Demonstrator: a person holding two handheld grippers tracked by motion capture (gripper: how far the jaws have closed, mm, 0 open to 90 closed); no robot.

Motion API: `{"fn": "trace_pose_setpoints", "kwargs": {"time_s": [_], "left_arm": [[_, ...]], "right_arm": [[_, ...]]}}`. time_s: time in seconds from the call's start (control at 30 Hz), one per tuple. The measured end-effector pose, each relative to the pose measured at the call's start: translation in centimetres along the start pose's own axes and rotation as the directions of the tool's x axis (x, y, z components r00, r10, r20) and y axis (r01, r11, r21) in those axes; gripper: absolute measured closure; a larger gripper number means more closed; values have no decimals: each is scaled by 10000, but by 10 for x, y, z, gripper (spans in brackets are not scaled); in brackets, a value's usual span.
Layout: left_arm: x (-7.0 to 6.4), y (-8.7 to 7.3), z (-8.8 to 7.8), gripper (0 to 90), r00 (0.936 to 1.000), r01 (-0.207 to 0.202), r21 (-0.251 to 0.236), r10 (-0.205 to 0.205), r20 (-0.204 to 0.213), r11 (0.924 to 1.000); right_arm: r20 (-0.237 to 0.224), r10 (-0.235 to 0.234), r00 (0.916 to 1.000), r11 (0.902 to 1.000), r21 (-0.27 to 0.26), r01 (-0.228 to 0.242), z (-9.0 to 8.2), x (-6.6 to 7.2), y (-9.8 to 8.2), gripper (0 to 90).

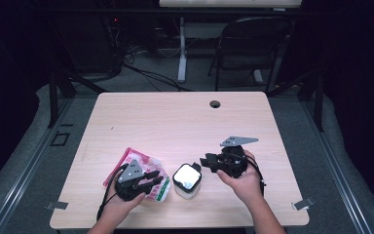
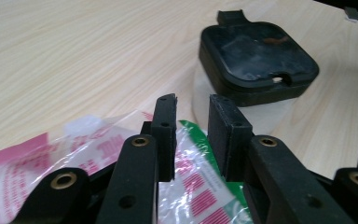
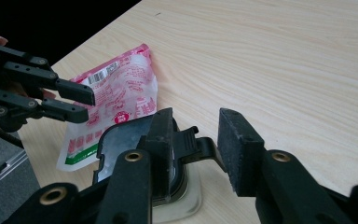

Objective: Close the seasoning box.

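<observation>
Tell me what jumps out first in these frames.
The pink-and-white plastic snack packet with a green corner lies flat at the front left of the light wooden table, with the left claw open just above it. Right beside it stands a small clear square container with a black lid. The right claw is open at the lid's tab, not gripping.

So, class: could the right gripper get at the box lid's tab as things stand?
Probably yes. The right gripper has open jaws, and the tab of the lidded box sits just ahead between them with nothing in between. The left gripper is off over the packet.
</observation>
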State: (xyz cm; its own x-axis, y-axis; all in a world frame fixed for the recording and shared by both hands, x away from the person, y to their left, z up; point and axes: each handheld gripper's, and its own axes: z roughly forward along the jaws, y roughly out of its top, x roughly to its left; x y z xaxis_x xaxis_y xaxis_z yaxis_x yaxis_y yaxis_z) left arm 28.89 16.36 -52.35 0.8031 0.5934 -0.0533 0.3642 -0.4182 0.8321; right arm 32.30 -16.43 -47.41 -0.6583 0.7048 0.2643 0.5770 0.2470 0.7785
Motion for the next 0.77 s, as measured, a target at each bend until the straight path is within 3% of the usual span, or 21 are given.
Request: {"fn": "trace_pose_setpoints", "kwargs": {"time_s": [0.4,0.77], "left_arm": [[23,-6,-9,582,9952,636,-167,-646,-733,9978],[39,-12,-14,466,9811,1076,-160,-1088,-1599,9941]], "right_arm": [[187,217,9996,9997,-121,-215,-4,-7,-1,617],[315,371,9988,9991,-194,-365,-6,-12,-3,595]]}}
